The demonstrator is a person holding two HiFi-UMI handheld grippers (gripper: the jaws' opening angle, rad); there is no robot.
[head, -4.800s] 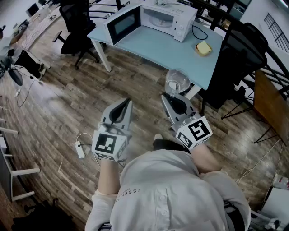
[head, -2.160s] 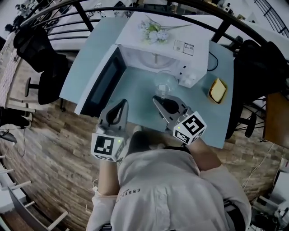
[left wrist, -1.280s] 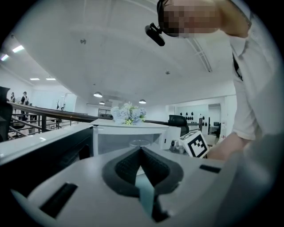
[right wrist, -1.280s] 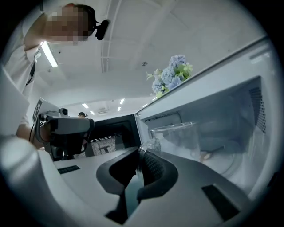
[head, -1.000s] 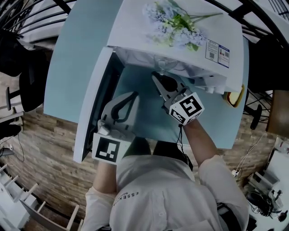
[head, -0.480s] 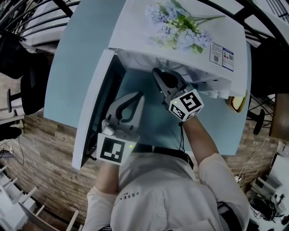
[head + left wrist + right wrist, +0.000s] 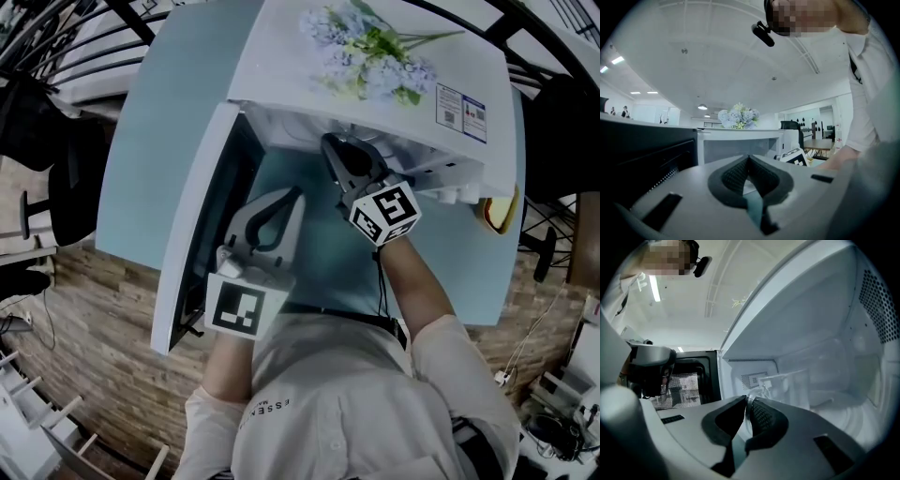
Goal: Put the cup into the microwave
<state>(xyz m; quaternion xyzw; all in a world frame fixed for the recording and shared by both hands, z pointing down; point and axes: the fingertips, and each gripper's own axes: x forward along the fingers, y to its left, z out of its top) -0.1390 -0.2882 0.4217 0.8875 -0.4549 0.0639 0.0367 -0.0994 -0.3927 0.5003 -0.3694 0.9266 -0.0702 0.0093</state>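
Note:
The white microwave (image 7: 309,103) stands on a light-blue table (image 7: 169,112), its door (image 7: 202,216) swung open to the left. My right gripper (image 7: 330,142) reaches into the opening, shut on the rim of a clear glass cup (image 7: 780,380). In the right gripper view the cup hangs from the right gripper (image 7: 747,401) inside the white cavity (image 7: 825,333). The microwave's top hides the cup in the head view. My left gripper (image 7: 297,193) hovers in front of the opening beside the door, shut with nothing in it (image 7: 749,157).
A bunch of pale artificial flowers (image 7: 370,56) lies on the microwave's top. A small bowl holding something yellow (image 7: 497,211) sits on the table's right end. A dark office chair (image 7: 47,159) stands at the left on the wooden floor.
My right gripper has pushed deeper into the microwave opening with the cup, which slipped out of the head view under the top. The left gripper has stayed almost still.

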